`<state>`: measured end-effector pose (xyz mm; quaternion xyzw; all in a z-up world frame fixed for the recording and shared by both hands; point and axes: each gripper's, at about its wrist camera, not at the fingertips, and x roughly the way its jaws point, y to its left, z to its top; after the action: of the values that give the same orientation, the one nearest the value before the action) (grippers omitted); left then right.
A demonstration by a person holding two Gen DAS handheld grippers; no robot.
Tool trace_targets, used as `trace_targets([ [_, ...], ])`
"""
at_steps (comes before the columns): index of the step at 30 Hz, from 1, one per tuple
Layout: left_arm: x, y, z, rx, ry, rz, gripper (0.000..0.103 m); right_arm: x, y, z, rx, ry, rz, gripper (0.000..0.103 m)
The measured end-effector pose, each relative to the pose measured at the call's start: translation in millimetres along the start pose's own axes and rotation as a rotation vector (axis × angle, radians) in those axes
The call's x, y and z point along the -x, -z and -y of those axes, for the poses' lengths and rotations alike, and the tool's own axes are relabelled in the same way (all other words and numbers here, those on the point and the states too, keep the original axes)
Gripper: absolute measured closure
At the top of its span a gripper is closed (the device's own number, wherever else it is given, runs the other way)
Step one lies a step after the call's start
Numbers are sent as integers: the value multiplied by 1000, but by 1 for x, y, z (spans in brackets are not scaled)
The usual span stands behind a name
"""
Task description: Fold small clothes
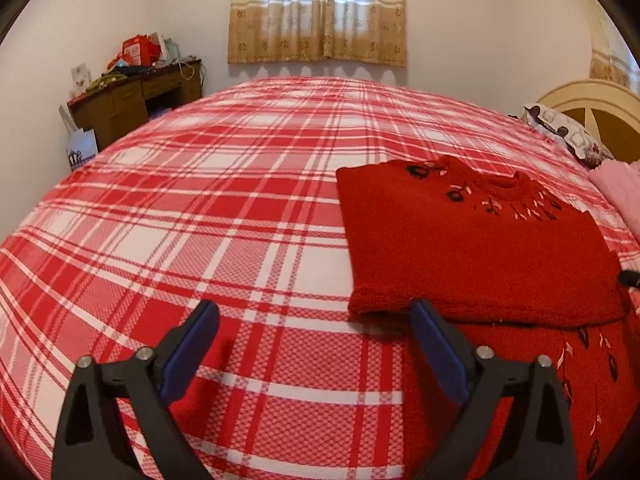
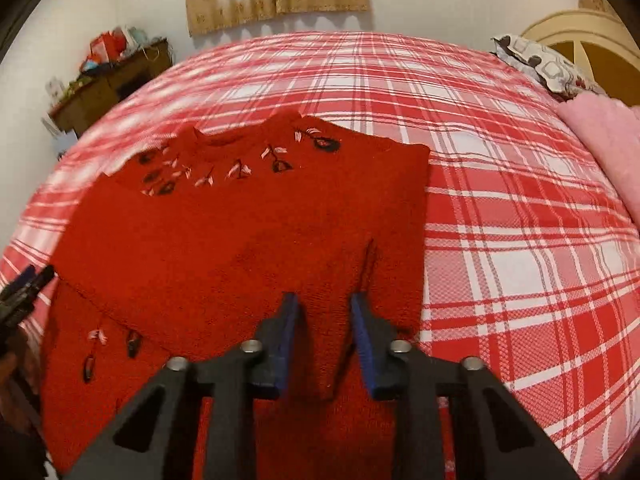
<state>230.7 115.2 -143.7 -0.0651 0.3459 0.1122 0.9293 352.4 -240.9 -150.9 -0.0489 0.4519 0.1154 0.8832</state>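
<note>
A red knit sweater (image 1: 472,248) with black and pink embroidered leaves lies partly folded on the plaid bed; it also shows in the right wrist view (image 2: 224,240). My left gripper (image 1: 316,316) is open and empty, just above the bedspread at the sweater's left lower corner. My right gripper (image 2: 325,308) hovers over the sweater's lower part, jaws a moderate gap apart, with a fold of red cloth (image 2: 324,344) between the blue pads; I cannot tell whether they pinch it. The left gripper's tip (image 2: 24,284) shows at the left edge of the right wrist view.
The red and white plaid bedspread (image 1: 200,208) covers the whole bed. A patterned pillow (image 1: 568,132) and a pink blanket (image 1: 620,192) lie by the headboard (image 1: 592,100) at right. A cluttered wooden desk (image 1: 132,92) stands far left under a curtained window (image 1: 316,12).
</note>
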Motion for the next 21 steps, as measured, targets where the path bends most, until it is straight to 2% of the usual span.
trace_targets([
  [2,-3,2,-3,19,11,-15,3,7,-2,-7,43,13,14,97],
  [8,-10,5,2,5,20,-56,1,57,-23,-1,65,137,188,97],
  [12,-11,5,3,-1,13,-61,0,41,-28,12,53,184,148,97],
  [15,-11,5,2,5,11,-65,0,3,-19,13,75,123,8,94],
  [16,-10,5,2,4,9,-61,0,-2,-16,15,79,154,-2,92],
  [19,-1,1,-2,20,18,-41,0,6,-12,33,1,169,34,77],
  [21,12,-4,-7,30,25,6,0,16,-14,41,-32,208,62,74],
])
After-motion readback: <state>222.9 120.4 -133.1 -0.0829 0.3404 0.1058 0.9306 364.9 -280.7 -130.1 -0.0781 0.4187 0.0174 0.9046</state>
